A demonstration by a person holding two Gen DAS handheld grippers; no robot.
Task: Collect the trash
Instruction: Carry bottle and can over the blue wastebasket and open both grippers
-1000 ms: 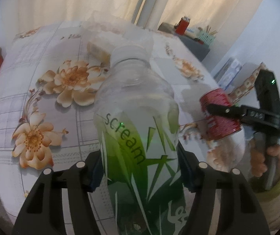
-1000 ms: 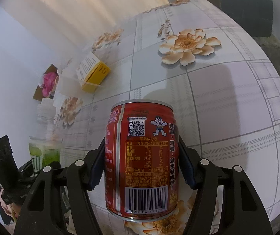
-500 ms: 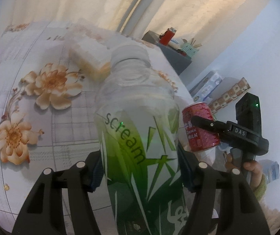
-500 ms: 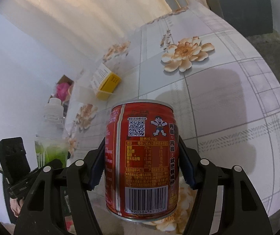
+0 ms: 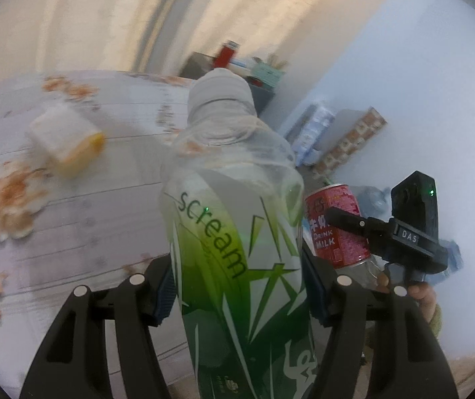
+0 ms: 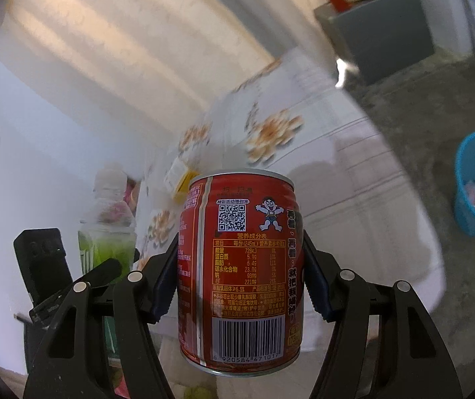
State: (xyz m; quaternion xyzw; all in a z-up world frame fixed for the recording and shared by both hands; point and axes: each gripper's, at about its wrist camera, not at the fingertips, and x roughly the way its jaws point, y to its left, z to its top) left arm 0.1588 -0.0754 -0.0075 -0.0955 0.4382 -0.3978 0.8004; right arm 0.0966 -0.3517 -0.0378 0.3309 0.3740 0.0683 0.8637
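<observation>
My left gripper (image 5: 237, 286) is shut on a clear plastic bottle (image 5: 234, 232) with a green "scream" label and a white cap, held upright above the floral table (image 5: 71, 226). My right gripper (image 6: 240, 276) is shut on a red milk-drink can (image 6: 240, 266), held upright in the air. The can (image 5: 335, 229) and right gripper show in the left wrist view, just right of the bottle. The bottle (image 6: 109, 229) shows at left in the right wrist view. A blue trash bin (image 6: 470, 212) with scraps inside stands on the floor at far right.
A white and yellow carton (image 5: 66, 144) lies on the table; it also shows in the right wrist view (image 6: 181, 179). A grey cabinet (image 6: 380, 36) with small items stands by the curtain. Boxes (image 5: 347, 139) lean on the wall. The floor is grey concrete.
Both grippers have lifted and swung right, away from the table, with bottle and can still held. The blue bin has come into the right wrist view. The table has slid left and lower.
</observation>
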